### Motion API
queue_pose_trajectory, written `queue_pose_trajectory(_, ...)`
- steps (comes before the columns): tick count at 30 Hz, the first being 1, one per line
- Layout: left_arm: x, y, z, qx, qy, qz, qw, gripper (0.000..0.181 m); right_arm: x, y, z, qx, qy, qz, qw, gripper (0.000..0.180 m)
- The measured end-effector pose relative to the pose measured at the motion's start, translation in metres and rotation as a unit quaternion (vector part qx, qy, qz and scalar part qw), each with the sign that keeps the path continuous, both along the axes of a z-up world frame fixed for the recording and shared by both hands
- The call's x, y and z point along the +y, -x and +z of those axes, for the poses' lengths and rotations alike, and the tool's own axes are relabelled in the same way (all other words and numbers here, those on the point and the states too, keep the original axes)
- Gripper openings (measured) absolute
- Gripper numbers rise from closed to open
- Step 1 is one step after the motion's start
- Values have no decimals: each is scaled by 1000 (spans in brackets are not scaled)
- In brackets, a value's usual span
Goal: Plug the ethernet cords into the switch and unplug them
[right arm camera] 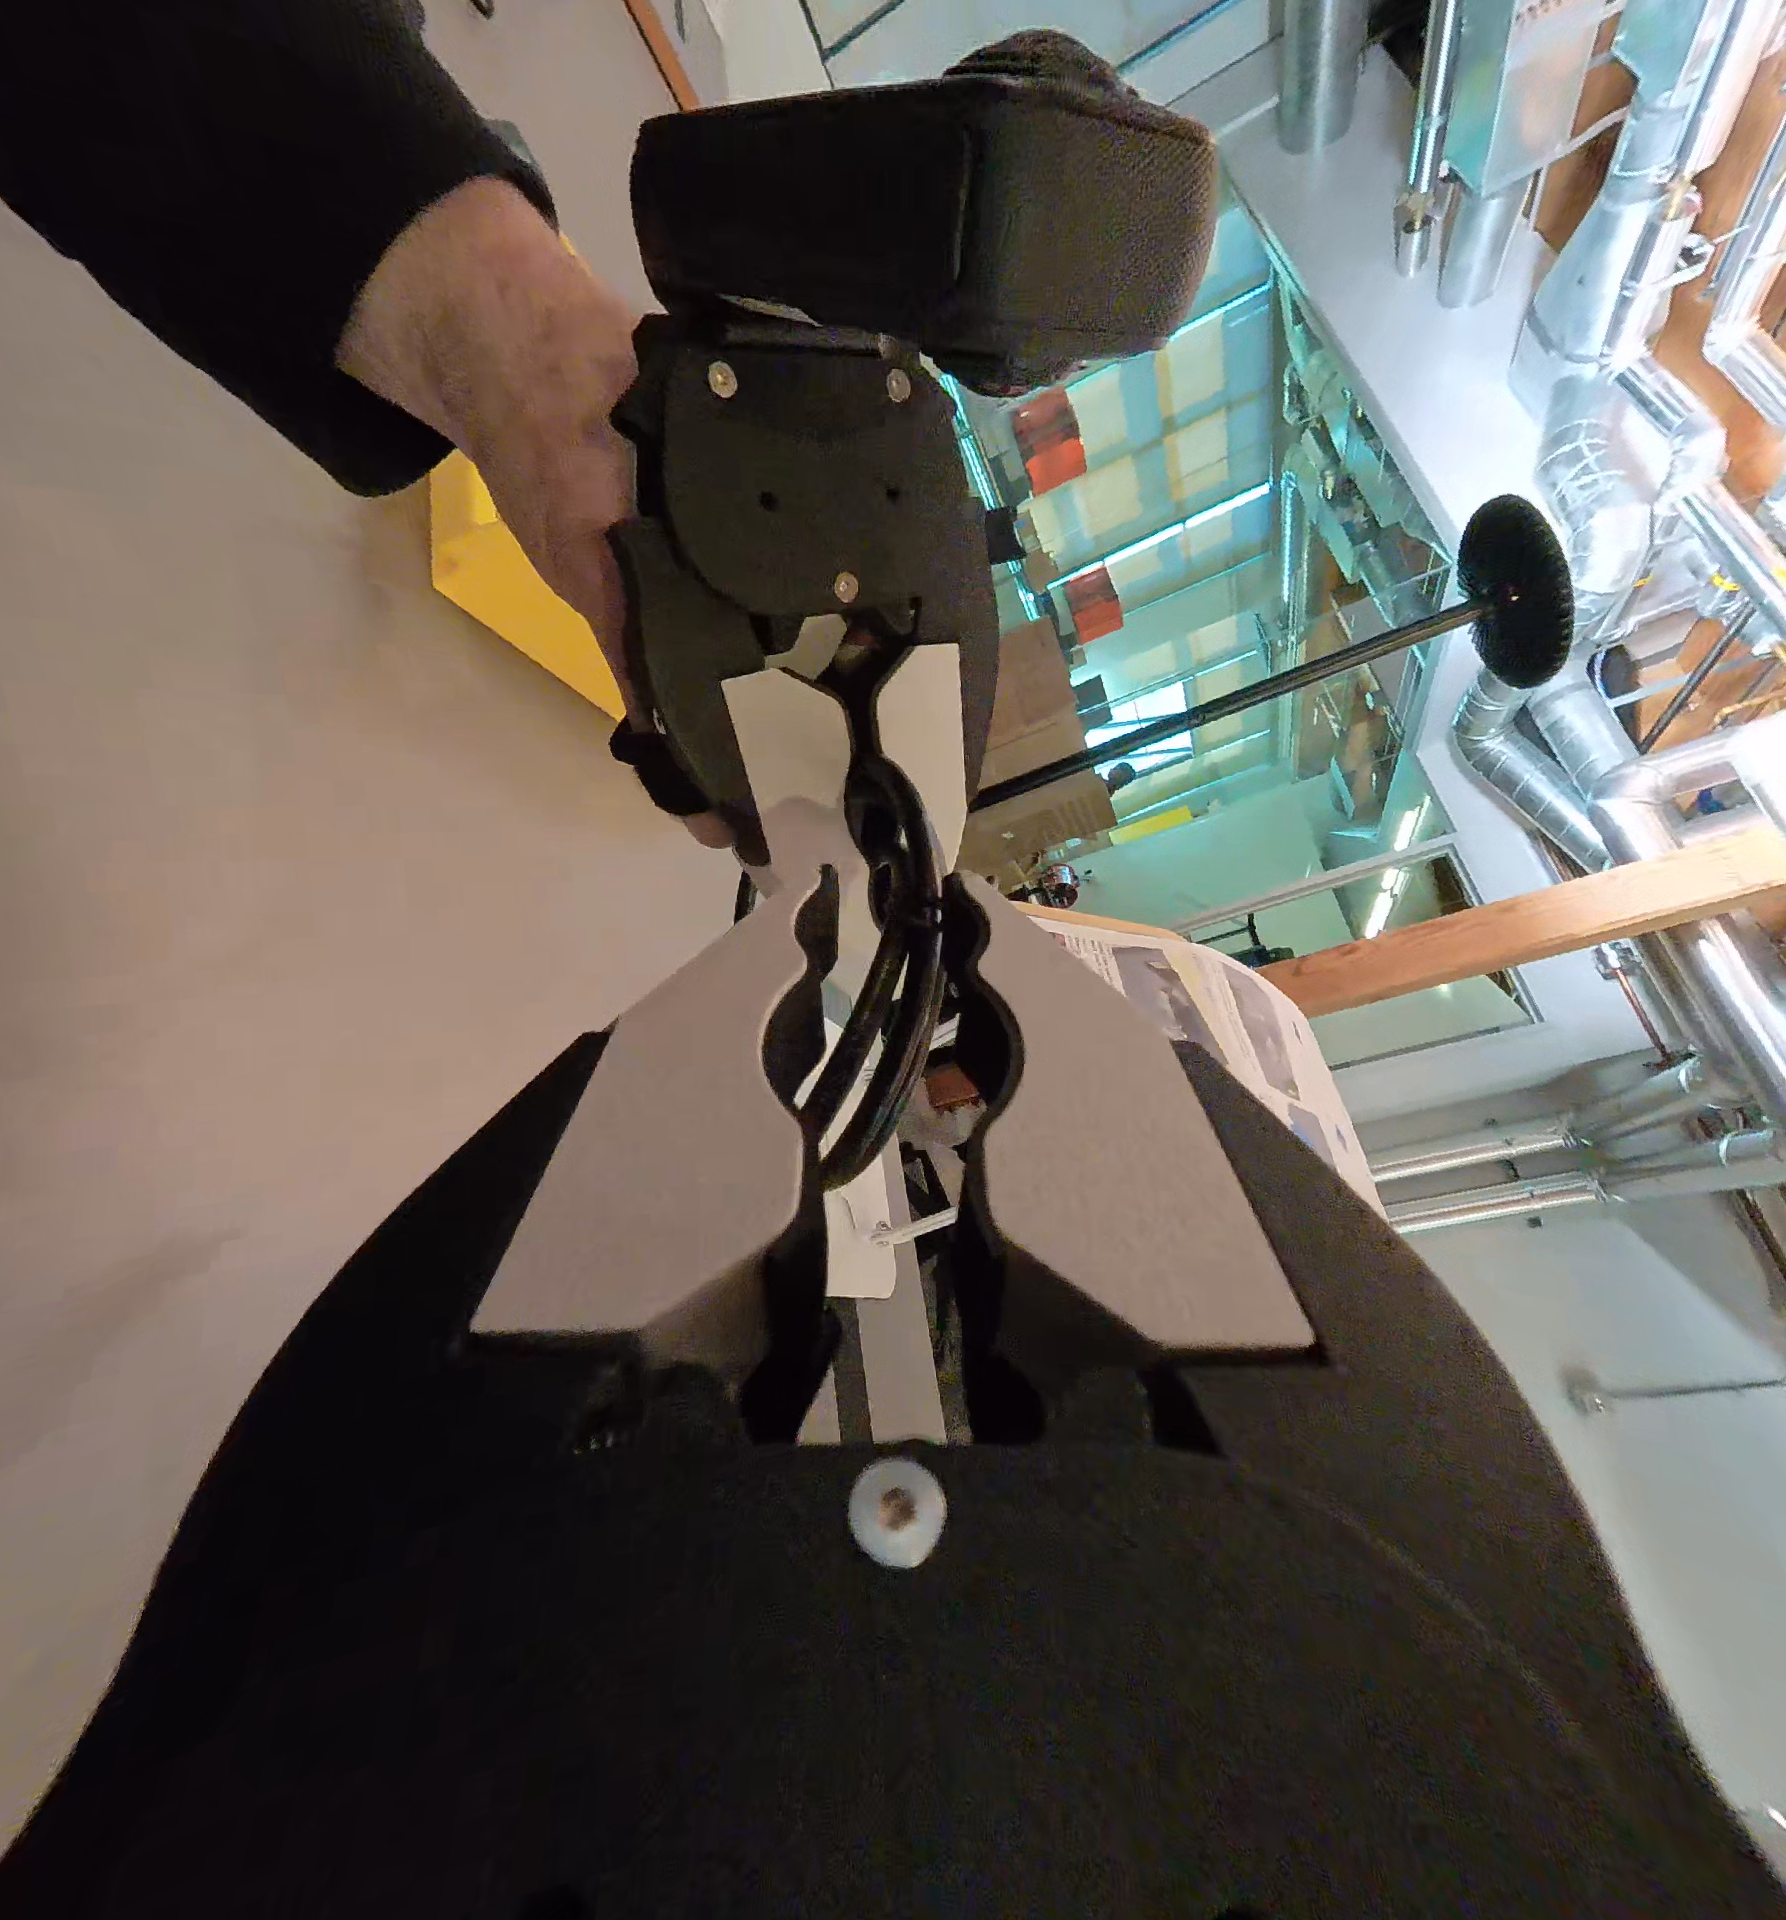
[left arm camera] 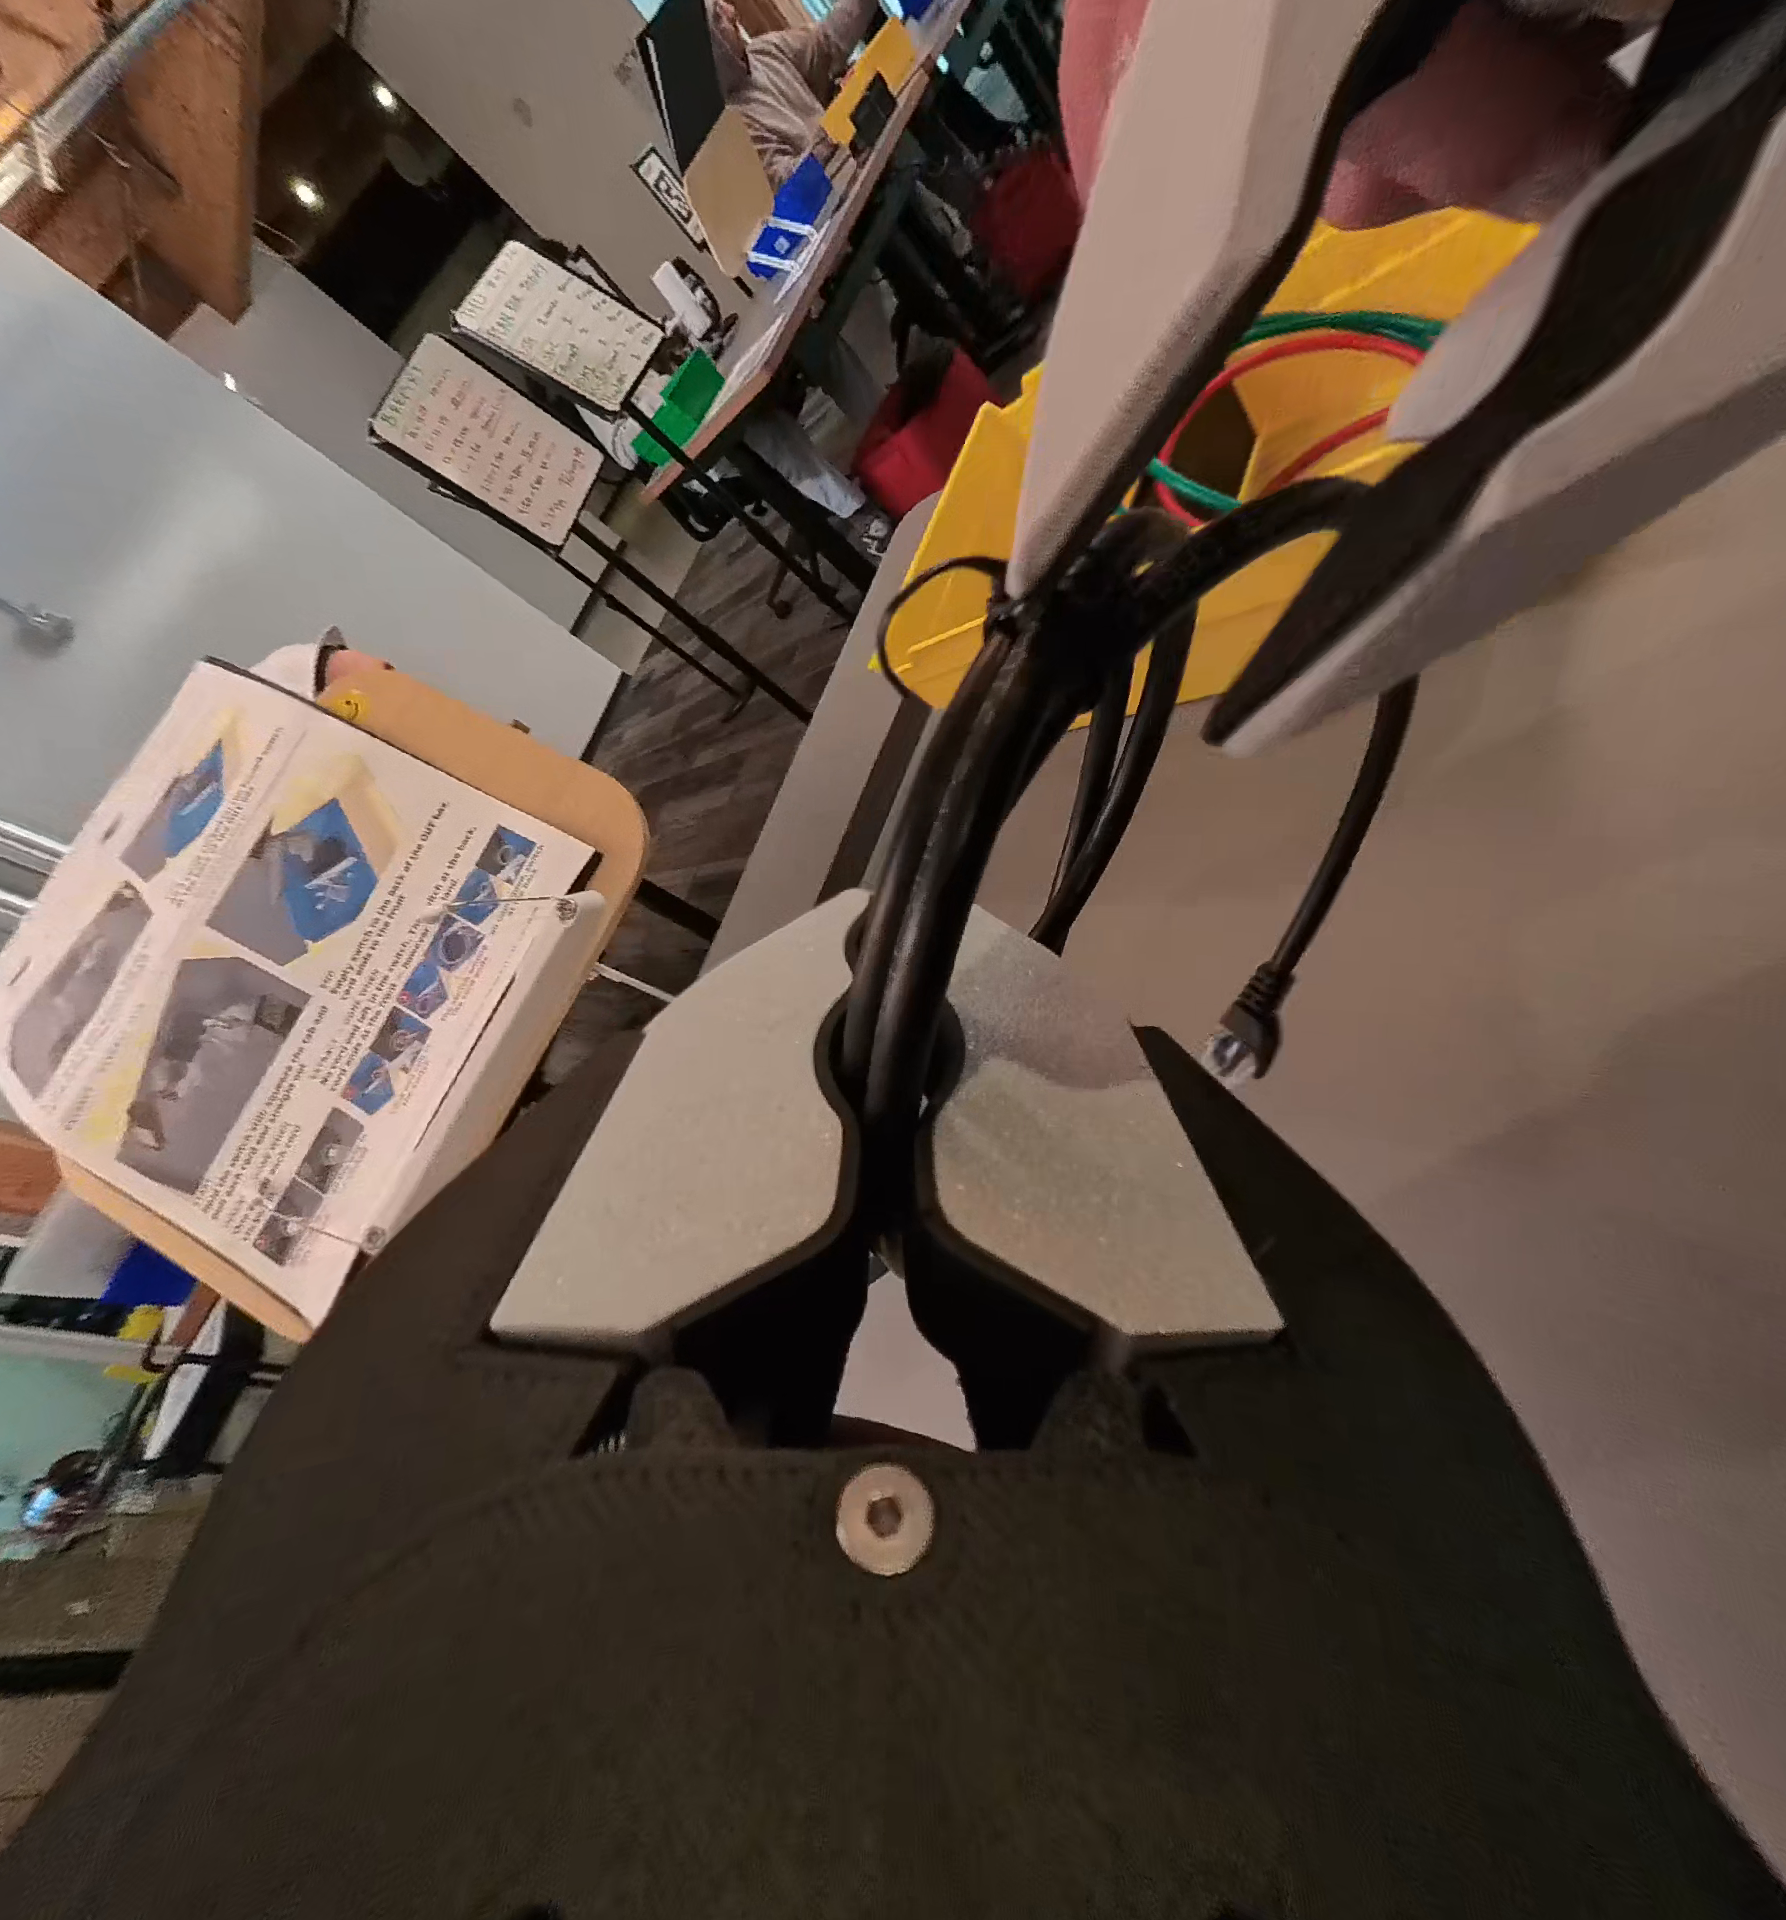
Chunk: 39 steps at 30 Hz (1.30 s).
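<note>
The left gripper (left arm camera: 894, 1049) pinches a coiled black rubber-jacketed ethernet cord bundle (left arm camera: 930, 831) above the grey tabletop (left arm camera: 1491, 1143) while the spread right gripper (right arm camera: 889, 894) straddles its tie, so unbundling likely comes next.

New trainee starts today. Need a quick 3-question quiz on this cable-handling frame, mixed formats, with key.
1. True or false: the left gripper is shut on the black cable bundle.
2. Multiple choice: the right gripper is A) open around the bundle's loop, B) clamped on the yellow bin, C) out of view.
3. Fill in: the loose ethernet plug hangs over the ___ table.

Key
1. True; its fingers pinch the tied cables.
2. A; the jaws stand apart with the loop between them.
3. Grey; no switch shows in either view.
</note>
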<state>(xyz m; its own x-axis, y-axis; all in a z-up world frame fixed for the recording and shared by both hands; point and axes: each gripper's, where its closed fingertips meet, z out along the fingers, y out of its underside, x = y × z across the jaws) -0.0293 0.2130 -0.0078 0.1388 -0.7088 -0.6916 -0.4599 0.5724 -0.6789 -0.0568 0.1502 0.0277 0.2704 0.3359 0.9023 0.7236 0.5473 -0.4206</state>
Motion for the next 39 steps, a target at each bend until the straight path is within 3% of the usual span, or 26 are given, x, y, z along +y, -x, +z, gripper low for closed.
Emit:
queue_pose_trajectory(12, -3, -1, -6, 14, 34, -7, 999, 1, 3, -7, 4, -8, -22, -18, 1000, 0)
queue_pose_trajectory(18, -3, -1, -4, 6, 29, -8, 1000, 1, 3, -10, 7, 41, 21, 2, 999, 0)
queue_pose_trajectory(21, -1, 1, 2, 1, -17, 1, 1000, 0, 1, -12, 10, 76, 55, 19, 995, 0)
queue_pose_trajectory(26, -5, 7, 29, -23, -122, 20, 992, 0, -5, -21, 20, 191, 152, 86, 966, 0)
queue_pose_trajectory(29, -12, 5, 29, 10, -194, 21, 981, 0, 6, -37, 24, 267, 213, 86, 936, 0)
queue_pose_trajectory(39, -25, -10, 11, 42, -242, 0, 969, 0, 16, -39, 12, 304, 324, 65, 894, 0)
